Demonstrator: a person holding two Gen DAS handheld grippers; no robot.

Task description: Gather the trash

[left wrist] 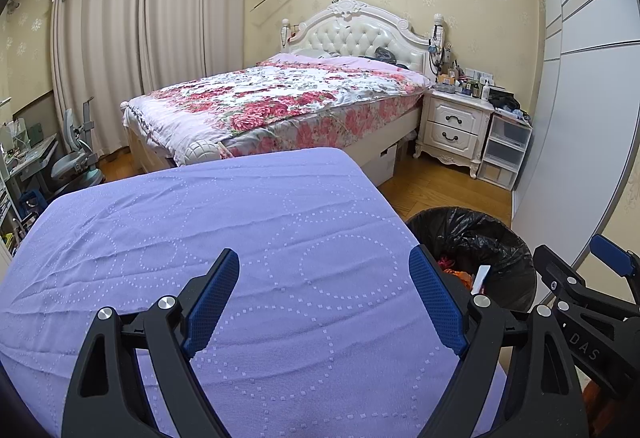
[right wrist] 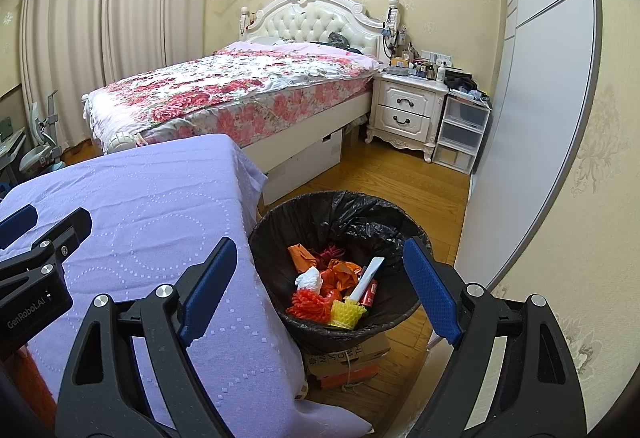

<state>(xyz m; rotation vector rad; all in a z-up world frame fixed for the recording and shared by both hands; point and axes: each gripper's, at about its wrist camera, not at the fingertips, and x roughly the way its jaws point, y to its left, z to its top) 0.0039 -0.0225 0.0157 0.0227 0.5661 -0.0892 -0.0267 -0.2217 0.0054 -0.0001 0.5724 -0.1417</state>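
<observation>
Left gripper (left wrist: 324,298): nearest item in the left wrist view, jaws spread wide with nothing between the blue pads, held over the lilac cloth.

Right gripper (right wrist: 320,290): nearest item in the right wrist view, jaws likewise wide apart and empty; its left finger (right wrist: 208,290) stands over the cloth edge, its right finger (right wrist: 432,290) at the right rim of the bin.

Lilac tablecloth (left wrist: 208,238): largest near surface, dotted ring pattern, lightly creased, nothing lying on the visible part.

Bed (left wrist: 280,97): far centre, floral cover, white tufted headboard.

Wardrobe (right wrist: 540,77): right side, pale sliding panels.

Nightstand (right wrist: 404,109): far right of the bed, white, two drawers, cluttered top; a clear plastic drawer unit (right wrist: 460,133) just beside it.

Trash bin (right wrist: 340,266): on the wooden floor just right of the table, black liner, seen between the right gripper's fingers and to the right of the left gripper.

Trash (right wrist: 336,290): inside the bin, orange and red scraps, white crumpled paper, a yellow foam net, a white strip.

Cardboard (right wrist: 348,358): flat under the bin, tied with string.
</observation>
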